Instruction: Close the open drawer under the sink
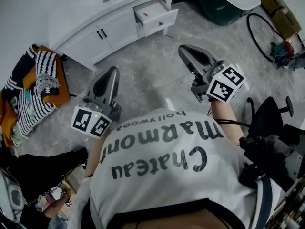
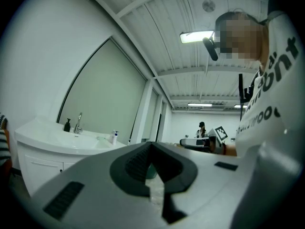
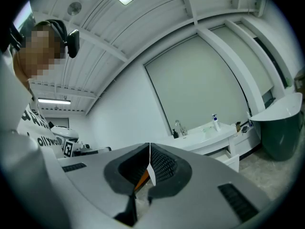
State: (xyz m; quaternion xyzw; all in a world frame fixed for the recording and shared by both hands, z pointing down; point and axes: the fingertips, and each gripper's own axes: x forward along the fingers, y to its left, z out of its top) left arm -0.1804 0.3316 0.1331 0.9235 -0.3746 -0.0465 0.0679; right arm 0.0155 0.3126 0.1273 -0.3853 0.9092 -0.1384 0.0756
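HEAD VIEW
Left gripper [image 1: 114, 70]: grey, with a pointed nose. Jaws together, nothing in them.
Right gripper [image 1: 183, 48]: same build. Jaws together, empty.
Open white drawer [image 1: 156, 14]: pulled out at the right end of the curved white vanity cabinet [image 1: 90, 37]. It lies ahead of both jaw pairs, between the lines they point along, and well apart from either tip.
Grey marbled floor tiles [image 1: 143, 75]: beneath both jaw pairs.
Heap of striped and orange clothes [image 1: 35, 87]: on the floor, left of the left jaws.
Dark green round tub [image 1: 221, 6]: ahead and right of the right jaws.
White printed T-shirt [image 1: 162, 166]: on the person, behind both grippers.

LEFT GRIPPER VIEW
Jaws: tips meet and the dark ribbed pads close to a V. Nothing clamped.
Vanity: ahead and left of the jaws. On its top stand a chrome tap [image 2: 78, 123], a black pump bottle [image 2: 67, 125] and a white bottle [image 2: 114, 137].
Right gripper: right of the jaws, about level with them.
Distant person [image 2: 202, 128]: far beyond the jaws, to the right.

RIGHT GRIPPER VIEW
Jaws: pressed together along a thin seam. Nothing clamped.
Drawer: ahead and right of the jaws, standing out from the vanity front below the counter.
Tub: farther right, at the picture's edge.
Left gripper: left of the jaws.
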